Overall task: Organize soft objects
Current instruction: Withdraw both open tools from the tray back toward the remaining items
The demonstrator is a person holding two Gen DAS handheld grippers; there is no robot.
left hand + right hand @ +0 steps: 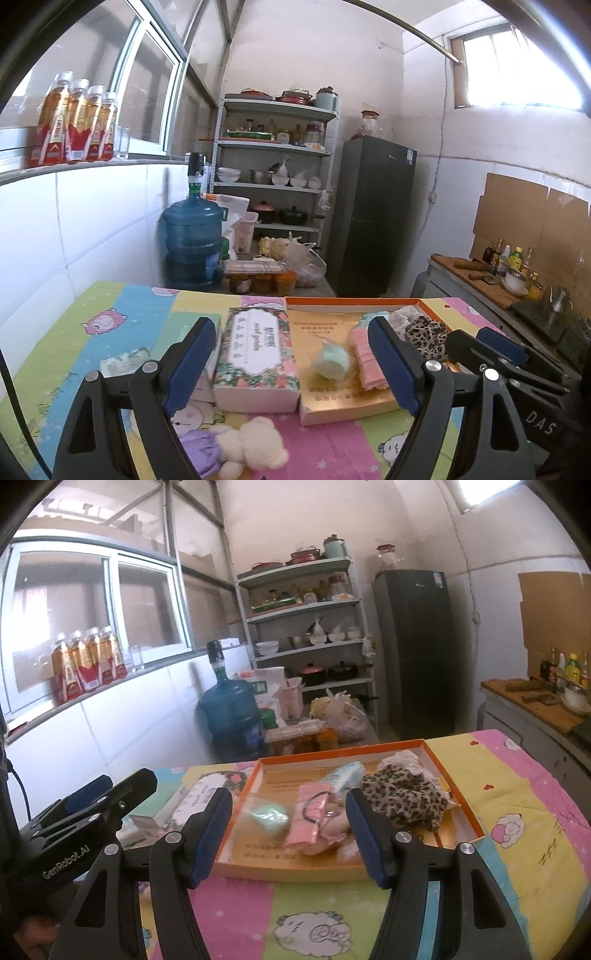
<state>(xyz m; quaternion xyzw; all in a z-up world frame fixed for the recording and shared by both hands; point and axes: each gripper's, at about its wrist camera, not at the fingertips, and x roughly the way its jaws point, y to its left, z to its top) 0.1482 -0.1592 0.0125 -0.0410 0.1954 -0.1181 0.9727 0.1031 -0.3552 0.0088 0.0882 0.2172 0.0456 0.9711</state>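
Note:
An orange-rimmed shallow box sits on the table and holds a leopard-print cloth, a pink packet, a mint-green soft ball, a light blue item and a white cloth. The box also shows in the left wrist view. A floral tissue pack lies left of the box. A cream teddy bear in a purple dress lies on the table near my left gripper, which is open and empty. My right gripper is open and empty in front of the box.
The table has a colourful cartoon cloth. Behind it stand a blue water jug, a shelf rack, a dark fridge and jars on a low stand. A counter runs along the right. Bottles stand on the window ledge.

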